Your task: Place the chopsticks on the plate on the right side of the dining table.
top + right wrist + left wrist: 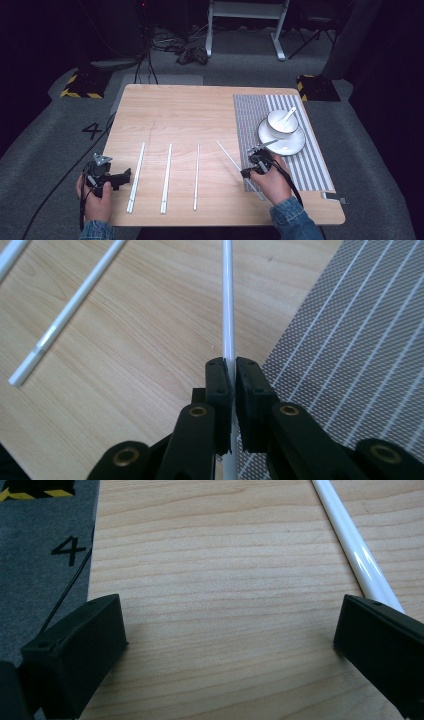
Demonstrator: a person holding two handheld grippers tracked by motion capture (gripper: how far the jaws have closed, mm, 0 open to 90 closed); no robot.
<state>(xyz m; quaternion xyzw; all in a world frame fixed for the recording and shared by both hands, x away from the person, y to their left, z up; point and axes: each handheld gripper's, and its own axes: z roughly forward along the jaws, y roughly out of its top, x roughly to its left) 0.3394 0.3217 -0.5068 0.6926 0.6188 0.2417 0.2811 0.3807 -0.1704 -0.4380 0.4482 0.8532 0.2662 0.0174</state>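
Right tongs [231, 382] clamping chopstick [228, 305] beside mat edge [280, 357]

Your right gripper [248, 172] meets the slanted white chopstick [230, 158] beside the striped placemat [312, 165].

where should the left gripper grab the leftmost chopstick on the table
Grip the leftmost chopstick near its middle, coming straight down with the open left gripper and one of its fingers on each long side. It lies flat and thin on the bare table, nothing crowding it.
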